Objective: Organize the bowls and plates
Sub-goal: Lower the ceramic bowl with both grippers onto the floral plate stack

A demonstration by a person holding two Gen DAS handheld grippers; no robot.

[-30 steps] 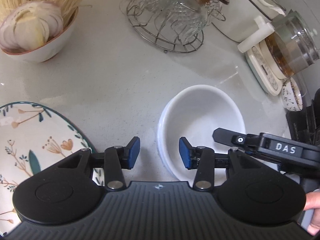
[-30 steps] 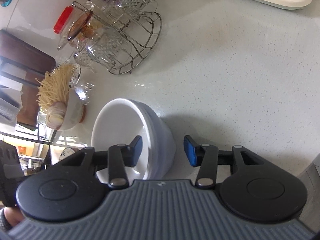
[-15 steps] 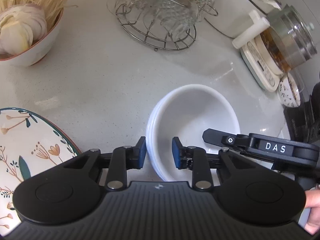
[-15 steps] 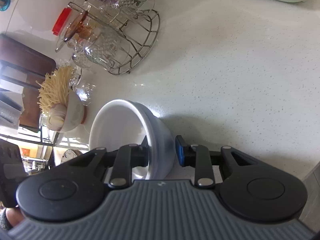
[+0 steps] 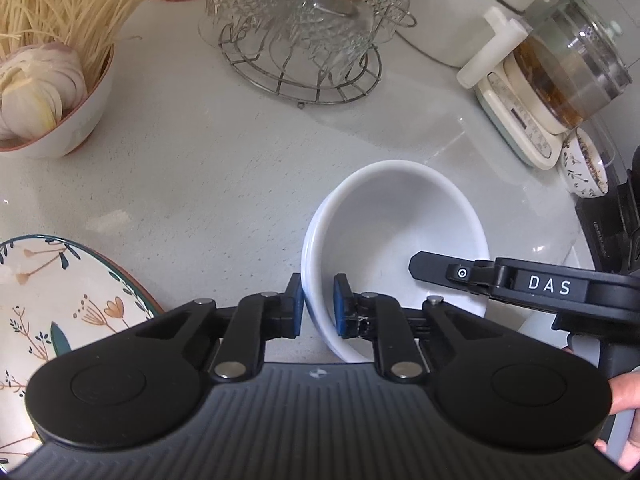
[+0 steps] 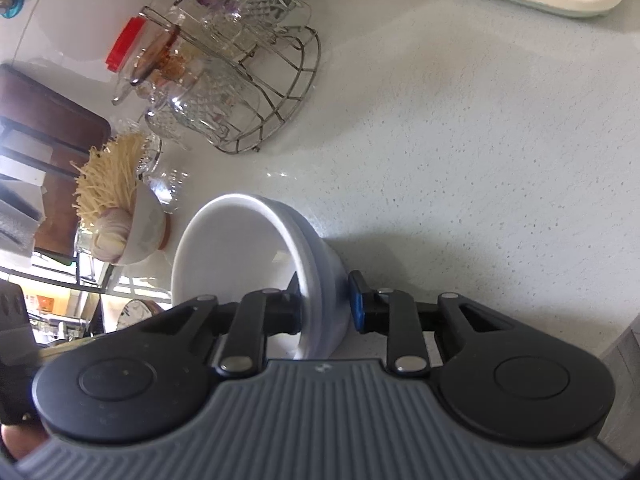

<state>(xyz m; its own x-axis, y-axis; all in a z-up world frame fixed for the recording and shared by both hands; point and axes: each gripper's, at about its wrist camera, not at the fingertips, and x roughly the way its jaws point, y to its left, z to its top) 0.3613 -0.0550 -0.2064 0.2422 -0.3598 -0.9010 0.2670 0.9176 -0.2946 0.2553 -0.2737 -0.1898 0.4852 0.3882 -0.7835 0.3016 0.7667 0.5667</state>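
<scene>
White bowl (image 5: 404,240), seemingly 2 nested, on the counter (image 5: 224,168): glazed, rigid, likely slippery and chip-prone, best held at the rim wall. The left gripper (image 5: 318,312) has just been closing and pinches the near-left rim; the right gripper (image 6: 326,306), likewise closing, clamps the opposite wall. Floral plate (image 5: 48,300) lies left, apart; glass rack (image 5: 304,40) beyond.

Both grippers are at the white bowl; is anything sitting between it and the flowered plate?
Nothing visible. Bare counter lies between the white bowl and the flowered plate. The left gripper and right gripper already clamp its rim.
</scene>
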